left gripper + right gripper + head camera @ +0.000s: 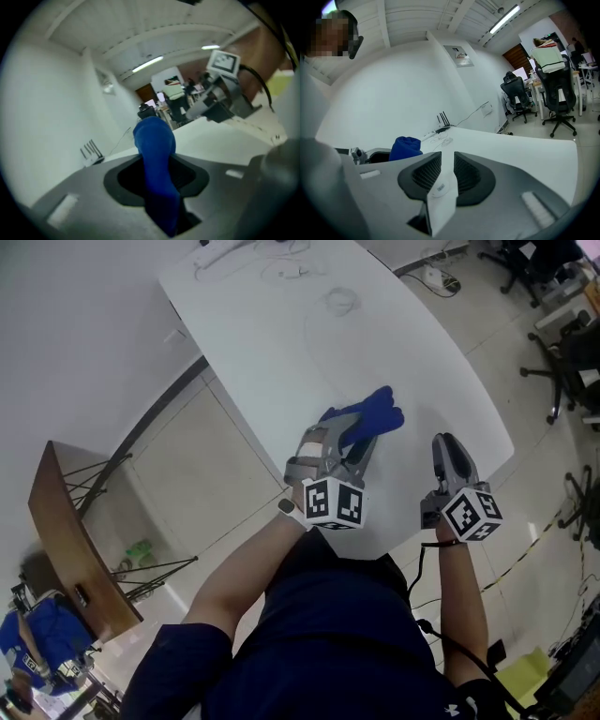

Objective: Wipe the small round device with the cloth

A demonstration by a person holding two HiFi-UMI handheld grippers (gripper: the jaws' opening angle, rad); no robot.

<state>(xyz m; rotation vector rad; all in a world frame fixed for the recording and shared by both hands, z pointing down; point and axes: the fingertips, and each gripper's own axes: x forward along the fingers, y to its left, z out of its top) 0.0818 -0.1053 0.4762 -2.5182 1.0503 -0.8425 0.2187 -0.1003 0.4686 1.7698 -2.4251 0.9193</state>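
My left gripper (349, 439) is shut on a blue cloth (375, 413) that bulges out past its fingertips over the white table (309, 334). In the left gripper view the cloth (154, 140) stands pinched between the jaws. My right gripper (448, 442) is a hand's width to the right, near the table's front corner. In the right gripper view a small white device (440, 197) with a round label sits clamped between its jaws (443, 173), and the cloth (405, 146) shows to its left. In the head view the device is hidden.
Loose cables (281, 268) and a coiled wire (342, 301) lie at the table's far end, near a router with antennas (443, 119). Office chairs (562, 362) stand to the right of the table. A wooden desk (66, 531) is on the left.
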